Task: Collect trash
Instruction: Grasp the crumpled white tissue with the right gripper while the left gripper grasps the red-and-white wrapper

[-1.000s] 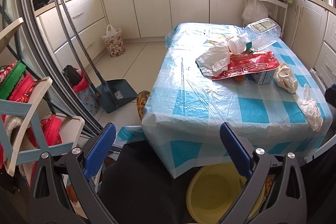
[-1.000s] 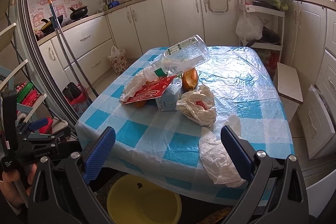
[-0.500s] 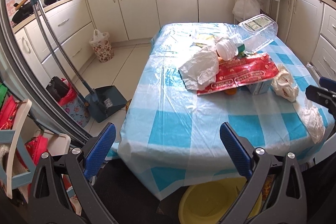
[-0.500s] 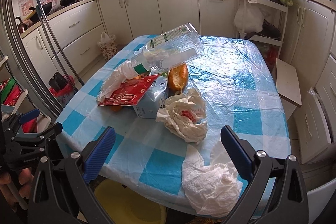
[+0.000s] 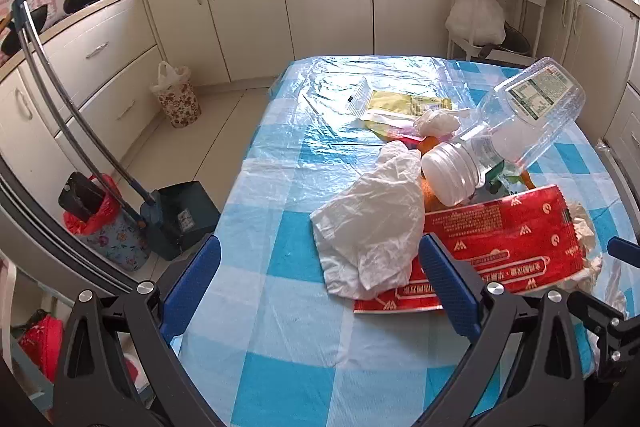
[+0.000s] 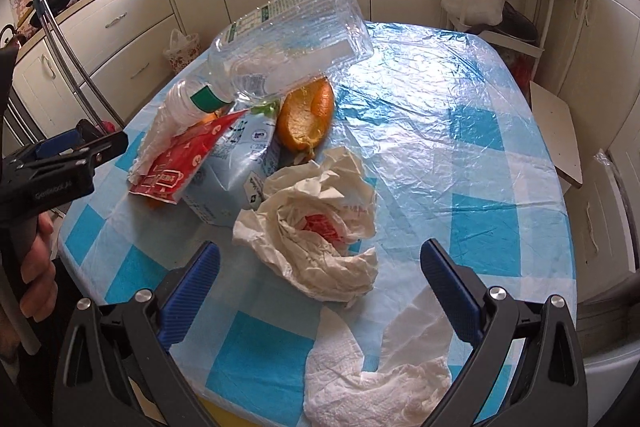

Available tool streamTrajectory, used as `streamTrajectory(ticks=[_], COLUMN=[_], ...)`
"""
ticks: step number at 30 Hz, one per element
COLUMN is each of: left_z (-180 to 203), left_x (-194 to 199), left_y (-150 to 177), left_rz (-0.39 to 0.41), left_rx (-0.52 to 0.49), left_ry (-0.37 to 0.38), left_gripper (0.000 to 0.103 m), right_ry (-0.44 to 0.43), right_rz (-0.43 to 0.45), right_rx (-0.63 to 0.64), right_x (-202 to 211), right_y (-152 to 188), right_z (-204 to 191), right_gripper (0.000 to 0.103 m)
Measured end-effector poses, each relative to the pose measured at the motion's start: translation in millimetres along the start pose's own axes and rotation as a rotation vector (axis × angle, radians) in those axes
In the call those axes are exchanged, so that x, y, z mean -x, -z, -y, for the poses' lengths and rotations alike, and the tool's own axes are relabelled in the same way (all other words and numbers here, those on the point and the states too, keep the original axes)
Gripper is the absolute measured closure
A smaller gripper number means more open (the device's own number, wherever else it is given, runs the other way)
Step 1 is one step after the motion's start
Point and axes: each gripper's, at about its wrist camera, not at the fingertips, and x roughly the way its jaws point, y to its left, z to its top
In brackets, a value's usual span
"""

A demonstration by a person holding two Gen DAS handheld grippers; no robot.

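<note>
Trash is heaped on a blue-checked table (image 5: 280, 347): a white plastic bag (image 5: 372, 223), a red wrapper (image 5: 504, 247), a clear plastic bottle (image 5: 516, 131) lying tilted on top, and a yellow packet (image 5: 404, 105) farther back. My left gripper (image 5: 320, 287) hovers open just before the white bag, holding nothing. From the right wrist I see the bottle (image 6: 288, 39), an orange peel (image 6: 306, 117), a light blue carton (image 6: 232, 179), a crumpled white bag (image 6: 320, 231) and a paper towel (image 6: 372, 379). My right gripper (image 6: 320, 291) is open over the crumpled bag and towel.
A dustpan with a long handle (image 5: 176, 219) and a small bin with a red liner (image 5: 104, 231) stand on the floor at left. Cabinets (image 5: 320, 3) ring the room. A white rack (image 5: 496, 11) stands behind the table. A hand (image 6: 36, 267) holds the left gripper's handle.
Both grippers have moved forward over the table toward the trash heap. The yellow basin below the table edge has dropped out of view. Both stay open.
</note>
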Motion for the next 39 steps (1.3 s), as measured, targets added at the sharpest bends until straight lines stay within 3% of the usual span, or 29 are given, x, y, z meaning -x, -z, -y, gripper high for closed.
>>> streamTrajectory(ticks=[7, 10, 12, 15, 17, 19, 26, 29, 31, 32, 33, 34, 35, 36, 39], left_z=[11, 1, -6, 8, 31, 49, 105, 118, 123, 124, 125, 125, 125, 125, 117], left_x=[-29, -17, 7, 39, 43, 41, 45, 44, 39, 37, 33, 30, 27, 25, 29], left_y=[-15, -12, -1, 29, 53, 67, 77, 73, 69, 68, 67, 67, 66, 64, 59], left_rz=[-0.022, 0.000, 0.047, 0.154, 0.174, 0.182, 0.333, 0.400, 0.402, 0.397, 0.392, 0.380, 0.363, 0.347, 0.339], left_rx=[-0.040, -0.013, -0.011, -0.177, -0.351, -0.458, -0.659, -0.702, -0.733, -0.744, -0.760, -0.772, -0.781, -0.780, -0.740], left_ry=[-0.002, 0.003, 0.053, 0.074, 0.049, 0.025, -0.103, -0.111, -0.101, -0.080, -0.065, -0.057, -0.049, -0.032, 0.007], left_gripper=[0.007, 0.007, 0.007, 0.007, 0.007, 0.007, 0.008, 0.018, 0.042, 0.047, 0.062, 0.086, 0.095, 0.102, 0.102], right_ry=[-0.021, -0.019, -0.021, -0.026, -0.038, -0.055, -0.068, -0.081, -0.084, -0.085, -0.088, -0.091, -0.093, -0.099, -0.119], right_rz=[-0.041, -0.043, -0.039, -0.019, -0.019, -0.027, -0.029, -0.028, -0.027, -0.026, -0.025, -0.023, -0.021, -0.019, -0.014], right_rx=[-0.034, -0.024, -0.027, -0.050, -0.078, -0.095, -0.109, -0.126, -0.128, -0.128, -0.129, -0.130, -0.132, -0.136, -0.159], right_x=[-18, -17, -14, -11, -11, -12, -14, -15, -16, -16, -16, -16, -16, -15, -15], right_y=[-2, 0, 1, -2, -3, -4, -5, -7, -10, -10, -11, -12, -12, -11, -13], right_z=[16, 15, 16, 22, 27, 28, 26, 30, 32, 33, 33, 34, 35, 35, 41], right_gripper=[0.007, 0.007, 0.007, 0.007, 0.007, 0.010, 0.014, 0.014, 0.014, 0.014, 0.014, 0.016, 0.017, 0.021, 0.037])
